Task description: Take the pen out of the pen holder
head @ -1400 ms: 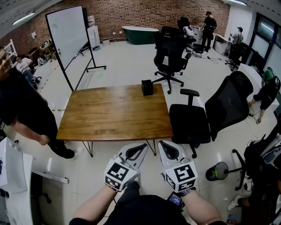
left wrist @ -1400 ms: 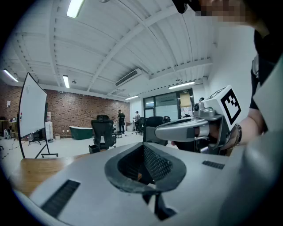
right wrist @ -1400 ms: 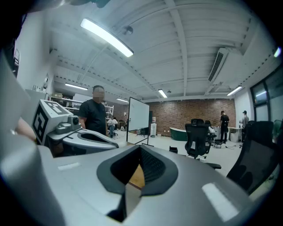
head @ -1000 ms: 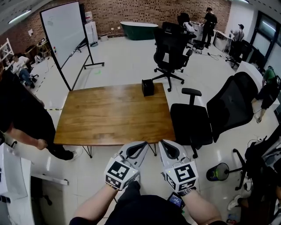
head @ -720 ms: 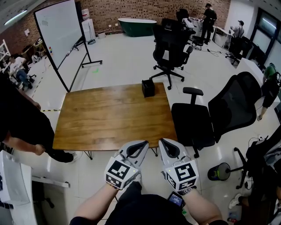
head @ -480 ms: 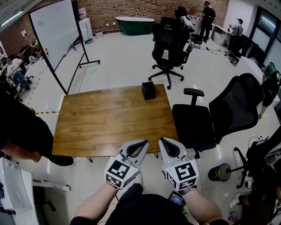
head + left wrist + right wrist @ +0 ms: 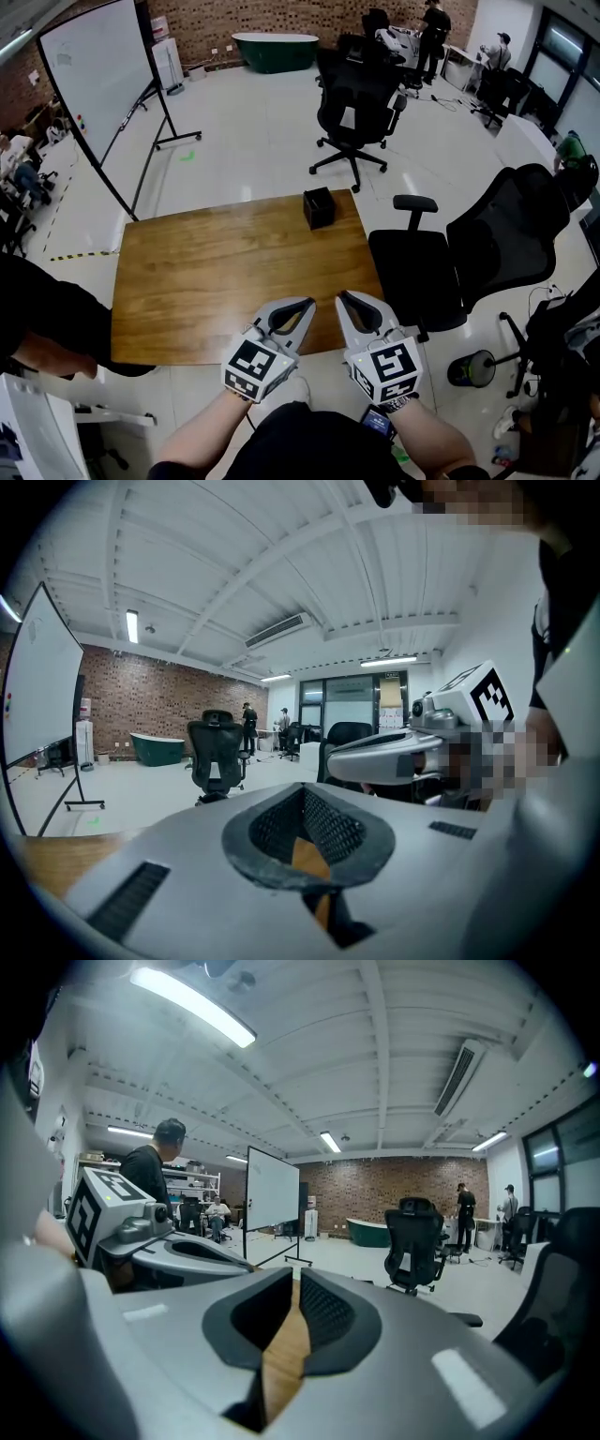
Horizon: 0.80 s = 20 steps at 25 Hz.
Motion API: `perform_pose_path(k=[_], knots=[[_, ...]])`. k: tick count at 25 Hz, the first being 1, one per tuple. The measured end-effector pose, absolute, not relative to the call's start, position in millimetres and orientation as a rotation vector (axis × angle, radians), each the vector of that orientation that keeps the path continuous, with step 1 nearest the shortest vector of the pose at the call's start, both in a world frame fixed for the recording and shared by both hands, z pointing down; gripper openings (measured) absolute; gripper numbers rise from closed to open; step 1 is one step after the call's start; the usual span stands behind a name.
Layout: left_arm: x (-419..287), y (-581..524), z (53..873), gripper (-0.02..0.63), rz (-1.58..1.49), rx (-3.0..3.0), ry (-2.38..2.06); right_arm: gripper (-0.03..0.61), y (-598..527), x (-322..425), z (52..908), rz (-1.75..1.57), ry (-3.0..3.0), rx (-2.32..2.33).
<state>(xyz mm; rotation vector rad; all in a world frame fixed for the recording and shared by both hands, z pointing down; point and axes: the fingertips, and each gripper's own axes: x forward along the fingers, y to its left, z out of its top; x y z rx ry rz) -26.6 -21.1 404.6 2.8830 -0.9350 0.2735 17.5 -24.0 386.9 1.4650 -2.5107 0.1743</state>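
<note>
The black pen holder (image 7: 319, 207) stands at the far right edge of the wooden table (image 7: 216, 272); I cannot make out a pen in it from here. Both grippers hang side by side over the table's near edge, far short of the holder. My left gripper (image 7: 307, 304) is shut, its tips meeting with nothing between them (image 7: 304, 797). The jaws of my right gripper (image 7: 343, 300) are opening; in the right gripper view (image 7: 293, 1281) a narrow slit shows only table wood.
A black office chair (image 7: 469, 253) stands close against the table's right side, another chair (image 7: 356, 98) beyond the far edge. A whiteboard on a stand (image 7: 94, 89) is at the far left. A person in black (image 7: 42, 314) stands by the table's left near corner.
The table has drawn nearer, and both grippers have gone from the floor in front of it to over its near edge. The person at the left has slid towards the frame's edge.
</note>
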Motion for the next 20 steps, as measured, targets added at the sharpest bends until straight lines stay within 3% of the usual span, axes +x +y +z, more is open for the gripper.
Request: perform_pose_path(k=[20], knots=[[-37, -102, 424, 0.005, 0.328, 2.863, -0.918, 0.049, -107, 9, 405, 0.207, -2.461, 1.467]])
